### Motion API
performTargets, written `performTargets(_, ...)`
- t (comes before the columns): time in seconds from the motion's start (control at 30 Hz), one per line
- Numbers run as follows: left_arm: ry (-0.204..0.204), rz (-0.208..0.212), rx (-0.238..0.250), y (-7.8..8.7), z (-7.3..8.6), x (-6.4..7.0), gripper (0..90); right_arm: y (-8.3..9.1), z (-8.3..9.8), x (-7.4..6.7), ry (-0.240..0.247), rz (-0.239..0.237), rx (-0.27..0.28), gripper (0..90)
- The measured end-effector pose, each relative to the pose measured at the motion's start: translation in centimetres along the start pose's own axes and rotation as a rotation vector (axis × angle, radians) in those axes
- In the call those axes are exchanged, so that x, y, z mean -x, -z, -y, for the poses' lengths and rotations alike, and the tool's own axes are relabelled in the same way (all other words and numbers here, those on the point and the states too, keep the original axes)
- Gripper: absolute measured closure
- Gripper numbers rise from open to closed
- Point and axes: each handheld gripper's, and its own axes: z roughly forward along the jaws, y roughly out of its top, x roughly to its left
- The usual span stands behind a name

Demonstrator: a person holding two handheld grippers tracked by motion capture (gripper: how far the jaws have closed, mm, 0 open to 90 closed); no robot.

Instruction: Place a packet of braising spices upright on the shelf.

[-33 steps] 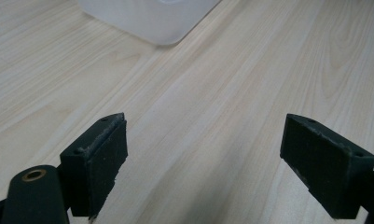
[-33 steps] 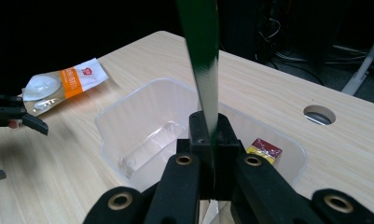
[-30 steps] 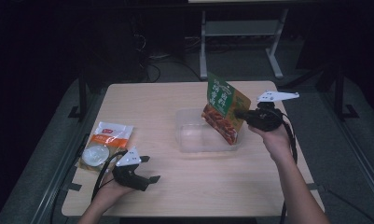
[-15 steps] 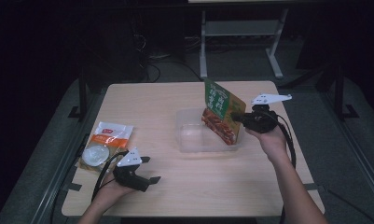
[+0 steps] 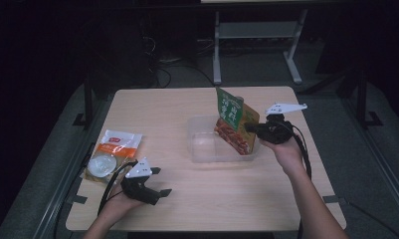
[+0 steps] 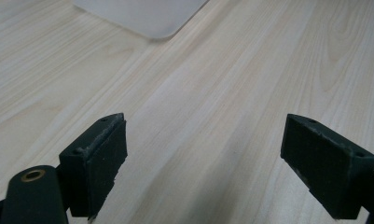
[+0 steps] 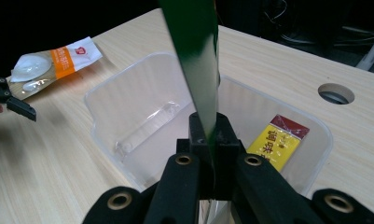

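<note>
Shifted slightly left since the earlier frame, the green packet (image 5: 233, 124) hangs tilted over the clear tub (image 5: 199, 144), right gripper (image 5: 250, 129) clamped on its edge, lower end hidden inside; left gripper (image 5: 160, 181) rests near-left, jaws wide, holding nothing.

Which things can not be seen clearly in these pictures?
- Green snack bag: edge-on in the right gripper view, its print is hidden.
- Yellow packet in the clear bin: partly behind the right gripper.
- Bag's lettering: too small in the high view.
</note>
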Motion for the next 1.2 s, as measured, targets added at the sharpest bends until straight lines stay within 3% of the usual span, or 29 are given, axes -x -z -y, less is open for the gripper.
performTargets(0.43, -0.01, 0.01, -0.023, -0.3, 0.0, 0.2, 13.8, 0.1, 0.4, 0.4, -0.007, 0.021, -0.02, 88.2)
performTargets(0.93, -0.005, 0.021, -0.04, -0.5, -0.1, 0.4, 13.5, 0.9, 0.2, 0.5, 0.01, 0.054, 0.039, 51.1)
performTargets(1.2, -0.011, 0.019, -0.05, -0.5, 0.0, 0.4, 13.6, 1.6, 0.4, 1.1, -0.013, 0.099, 0.053, 47.0)
